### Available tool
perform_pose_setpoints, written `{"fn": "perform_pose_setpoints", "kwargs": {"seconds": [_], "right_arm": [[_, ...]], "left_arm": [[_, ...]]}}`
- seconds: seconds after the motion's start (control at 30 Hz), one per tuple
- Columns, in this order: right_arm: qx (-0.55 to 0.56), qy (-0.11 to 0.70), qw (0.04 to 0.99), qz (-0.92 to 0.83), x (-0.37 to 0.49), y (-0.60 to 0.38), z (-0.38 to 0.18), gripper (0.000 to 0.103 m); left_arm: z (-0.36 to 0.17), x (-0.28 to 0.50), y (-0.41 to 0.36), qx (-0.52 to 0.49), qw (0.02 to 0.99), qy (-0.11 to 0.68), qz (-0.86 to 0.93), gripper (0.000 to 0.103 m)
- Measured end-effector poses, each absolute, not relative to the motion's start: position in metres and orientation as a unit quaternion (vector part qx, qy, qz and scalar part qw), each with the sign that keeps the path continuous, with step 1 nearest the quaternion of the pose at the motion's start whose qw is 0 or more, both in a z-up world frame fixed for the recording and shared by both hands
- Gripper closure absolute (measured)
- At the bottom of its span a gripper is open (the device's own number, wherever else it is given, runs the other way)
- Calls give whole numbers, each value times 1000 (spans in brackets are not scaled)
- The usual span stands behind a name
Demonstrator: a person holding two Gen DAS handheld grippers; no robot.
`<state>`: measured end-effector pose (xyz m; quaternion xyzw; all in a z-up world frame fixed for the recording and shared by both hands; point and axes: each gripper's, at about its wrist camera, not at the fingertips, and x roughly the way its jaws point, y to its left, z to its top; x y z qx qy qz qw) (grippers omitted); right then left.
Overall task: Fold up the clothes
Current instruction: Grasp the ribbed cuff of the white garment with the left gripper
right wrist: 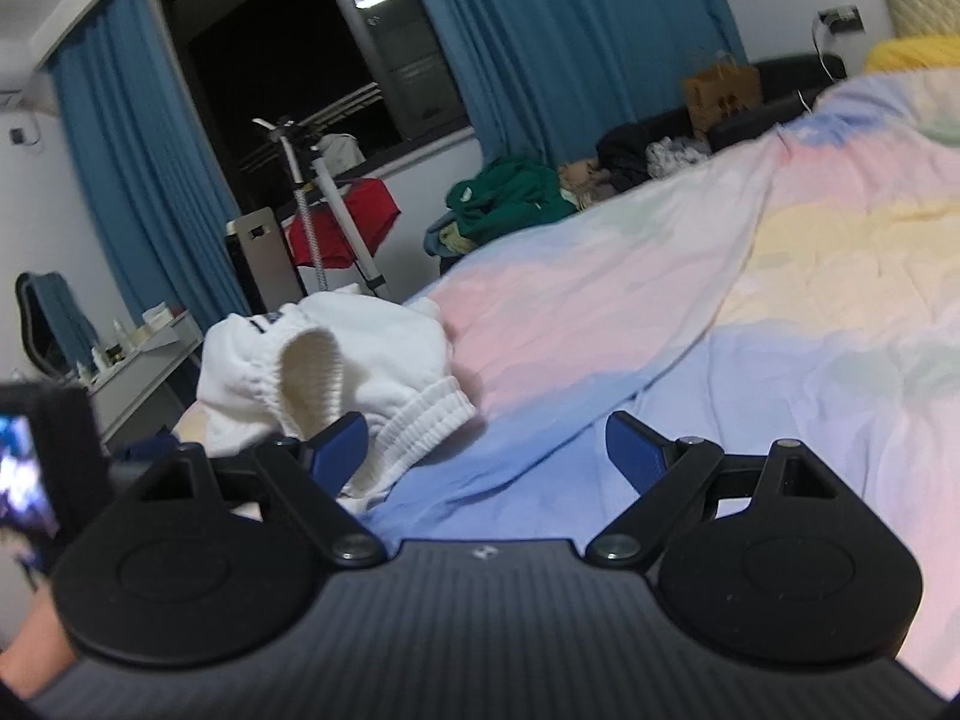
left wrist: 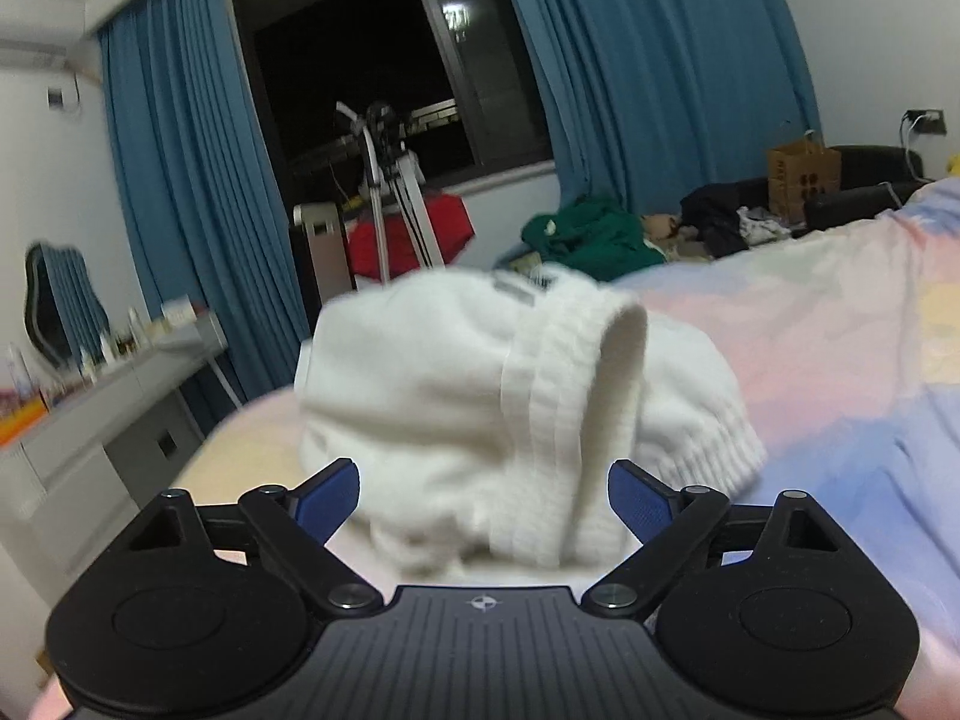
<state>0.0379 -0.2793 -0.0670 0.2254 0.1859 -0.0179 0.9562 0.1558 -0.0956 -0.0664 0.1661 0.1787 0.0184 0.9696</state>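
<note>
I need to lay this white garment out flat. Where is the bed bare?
Bare quilt lies right of the white garment, ahead of the right claw. The far edge is crowded: green clothes, dark pile.

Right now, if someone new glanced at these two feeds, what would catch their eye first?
The rumpled white knit garment heaped on the pastel bedspread, its ribbed cuff gaping, right in front of the open left gripper. Then the blue curtains framing a dark window, and the green clothing piled beyond the bed.
</note>
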Motion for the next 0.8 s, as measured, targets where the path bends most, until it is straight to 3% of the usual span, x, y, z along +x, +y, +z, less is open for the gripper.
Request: {"fn": "perform_pose_setpoints", "kwargs": {"seconds": [0.37,0.63,0.8], "right_arm": [[253,205,945,-25,63,-288,-90,15],[238,201,950,-33,67,-285,-93,15],[220,188,957,-34,62,-280,-91,15]], "left_arm": [[-66,228,-133,182,972,139,53,23],[-32,228,-135,145,980,126,47,63],[0,193,-104,113,988,100,39,70]]}}
